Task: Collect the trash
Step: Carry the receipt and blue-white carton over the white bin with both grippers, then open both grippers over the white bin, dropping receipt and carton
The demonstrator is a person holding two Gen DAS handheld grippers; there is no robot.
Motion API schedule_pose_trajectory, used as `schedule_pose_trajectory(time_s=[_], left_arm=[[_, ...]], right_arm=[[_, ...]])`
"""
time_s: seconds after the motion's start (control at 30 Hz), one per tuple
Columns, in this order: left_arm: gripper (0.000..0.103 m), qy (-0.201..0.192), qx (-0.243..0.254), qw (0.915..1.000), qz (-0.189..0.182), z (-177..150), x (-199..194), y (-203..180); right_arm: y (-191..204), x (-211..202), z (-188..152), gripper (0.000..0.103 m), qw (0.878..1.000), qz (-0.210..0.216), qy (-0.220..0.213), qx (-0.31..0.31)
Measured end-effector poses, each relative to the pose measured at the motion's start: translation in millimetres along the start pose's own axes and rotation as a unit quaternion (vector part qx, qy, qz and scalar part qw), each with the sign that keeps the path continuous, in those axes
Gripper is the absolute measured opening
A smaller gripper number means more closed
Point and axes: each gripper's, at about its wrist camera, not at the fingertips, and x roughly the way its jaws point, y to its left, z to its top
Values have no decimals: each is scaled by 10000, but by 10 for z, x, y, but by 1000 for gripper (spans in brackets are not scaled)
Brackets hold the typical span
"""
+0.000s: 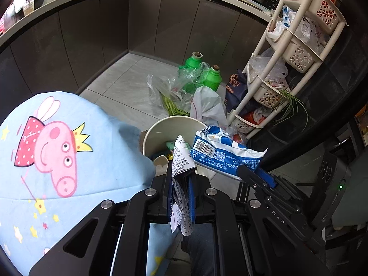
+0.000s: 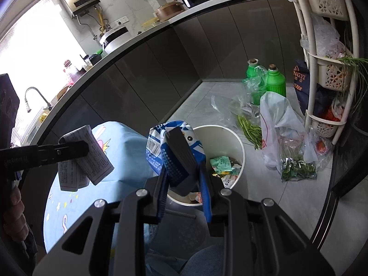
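My left gripper (image 1: 181, 184) is shut on a folded printed paper (image 1: 180, 161), held just above and near the rim of the white trash bin (image 1: 161, 128). It shows in the right wrist view (image 2: 76, 149) with the paper (image 2: 92, 161) over the blue tablecloth. My right gripper (image 2: 184, 179) is shut on a blue and white plastic wrapper (image 2: 158, 149), held over the bin's (image 2: 239, 142) near left rim. The wrapper (image 1: 223, 154) and right gripper (image 1: 255, 174) show beside the bin in the left wrist view. Several wrappers (image 2: 220, 163) lie inside the bin.
A table with a blue Peppa Pig cloth (image 1: 57, 149) stands left of the bin. On the floor behind lie plastic bags (image 2: 280, 124), green beans (image 2: 250, 128) and two green bottles (image 2: 276, 82). A cream basket rack (image 1: 287, 53) stands at right; dark cabinets line the back.
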Motion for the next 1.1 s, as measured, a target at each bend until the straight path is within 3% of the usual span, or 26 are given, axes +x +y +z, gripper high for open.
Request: schedule_pose_trajectory(time_s=[0.47,0.57,0.63,0.73,0.77,1.1], left_arm=[[15,359,124,9989,-276,293,708,-52],[41,230,157,9994,-194,351,778,-37],[69,22,130,9999,-69,370,755,-12],[89,-270,27,9996,37,377,672,39],[93,-332,-20,9994,79,383,650,55],[94,-542,-429,9975,167,361,446,155]], right_arm=[[-280,602,108,28,9987,-458,195,-140],[-280,725,122,40,9975,-565,221,-367],[-251,759,109,64,9961,-660,228,-544],[-221,756,57,92,9940,-663,194,-853],[-231,759,42,100,9929,-695,212,-941],[-196,656,-31,99,9918,-734,367,-976]])
